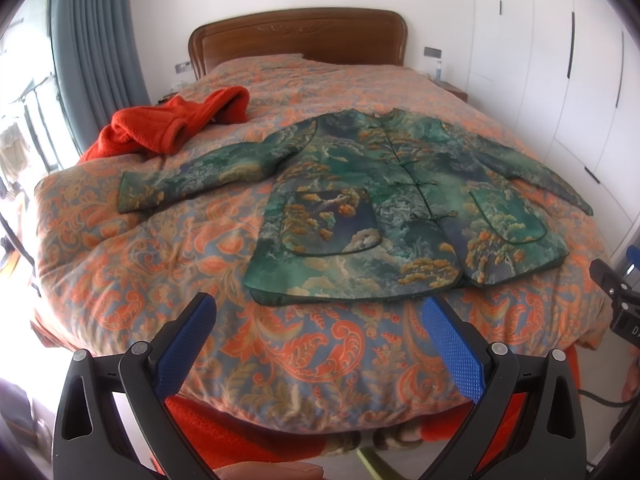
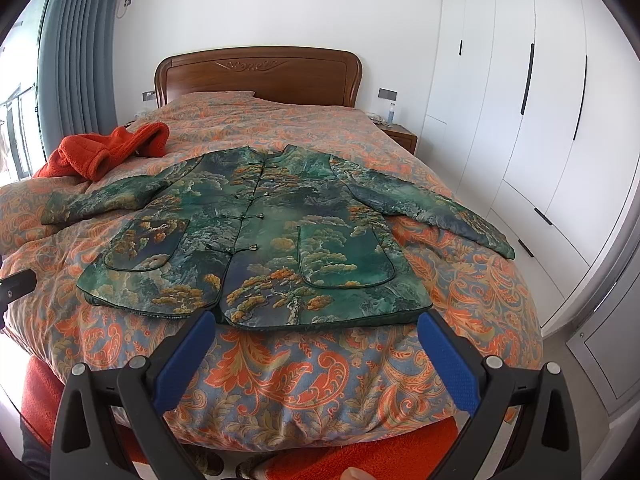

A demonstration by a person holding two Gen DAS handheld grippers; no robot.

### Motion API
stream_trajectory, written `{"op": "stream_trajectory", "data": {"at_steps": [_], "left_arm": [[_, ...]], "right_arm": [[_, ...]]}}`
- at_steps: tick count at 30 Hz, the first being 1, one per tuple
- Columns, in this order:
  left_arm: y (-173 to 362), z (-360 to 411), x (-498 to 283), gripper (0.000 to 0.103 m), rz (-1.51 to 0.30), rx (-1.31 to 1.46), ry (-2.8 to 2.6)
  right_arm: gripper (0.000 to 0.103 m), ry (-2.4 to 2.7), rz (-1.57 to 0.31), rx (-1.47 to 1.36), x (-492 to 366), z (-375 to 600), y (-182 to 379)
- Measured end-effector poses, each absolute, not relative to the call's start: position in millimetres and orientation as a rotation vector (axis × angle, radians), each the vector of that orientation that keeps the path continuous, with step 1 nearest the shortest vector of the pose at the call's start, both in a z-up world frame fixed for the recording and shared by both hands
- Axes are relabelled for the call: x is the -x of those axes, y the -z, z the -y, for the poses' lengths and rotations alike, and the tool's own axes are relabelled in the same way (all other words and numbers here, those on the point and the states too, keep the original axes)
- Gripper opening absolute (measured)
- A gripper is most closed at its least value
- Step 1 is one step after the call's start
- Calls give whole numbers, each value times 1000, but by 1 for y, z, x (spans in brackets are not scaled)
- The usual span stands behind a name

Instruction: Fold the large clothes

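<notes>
Green padded jacket (image 1: 384, 200) with a pine-and-cloud print lies flat, front up, on the bed's orange paisley duvet (image 1: 140, 264). Knot buttons done up down the middle, collar at the far end, hem toward the near edge. Both sleeves spread out sideways: left sleeve (image 1: 192, 180) reaches toward the red fleece garment (image 1: 168, 124) heaped at far left, right sleeve (image 2: 432, 208) angles toward the right edge of the bed. Two patch pockets near the hem. Laid out this flat and square, it looks ready for folding; no fold made yet.

Left gripper (image 1: 320, 312) hovers just short of the hem, above the near strip of duvet, fingers spread wide, nothing between them. Right gripper (image 2: 312, 332) same: wide apart, empty, lined up with the right half of the hem. Each gripper faces its own side of the jacket, probably so the two can work the sleeves or hem corners together. A bit of the right gripper's black body shows at the right edge of the left wrist view.

Likely next: reach for a sleeve and bring it across the chest. The padded fabric looks thick, so the pinch needs a deep bite, and the soft duvet may get caught along with it.

Wooden headboard (image 2: 260, 76) far, white wardrobe (image 2: 520, 100) right, grey curtain (image 2: 68, 60) left.
</notes>
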State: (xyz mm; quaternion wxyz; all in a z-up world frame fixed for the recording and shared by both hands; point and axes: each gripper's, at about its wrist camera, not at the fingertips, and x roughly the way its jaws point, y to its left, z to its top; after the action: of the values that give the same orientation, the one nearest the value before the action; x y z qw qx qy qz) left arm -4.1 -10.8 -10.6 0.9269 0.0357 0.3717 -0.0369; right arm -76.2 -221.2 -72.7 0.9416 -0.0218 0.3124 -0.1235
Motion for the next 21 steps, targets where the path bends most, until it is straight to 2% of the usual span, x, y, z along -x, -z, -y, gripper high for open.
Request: {"op": "stream_trajectory", "data": {"at_steps": [21], "left_arm": [[11, 12, 5, 103, -754, -74, 77]], "right_arm": [[103, 249, -635, 48, 77, 218, 74]]}}
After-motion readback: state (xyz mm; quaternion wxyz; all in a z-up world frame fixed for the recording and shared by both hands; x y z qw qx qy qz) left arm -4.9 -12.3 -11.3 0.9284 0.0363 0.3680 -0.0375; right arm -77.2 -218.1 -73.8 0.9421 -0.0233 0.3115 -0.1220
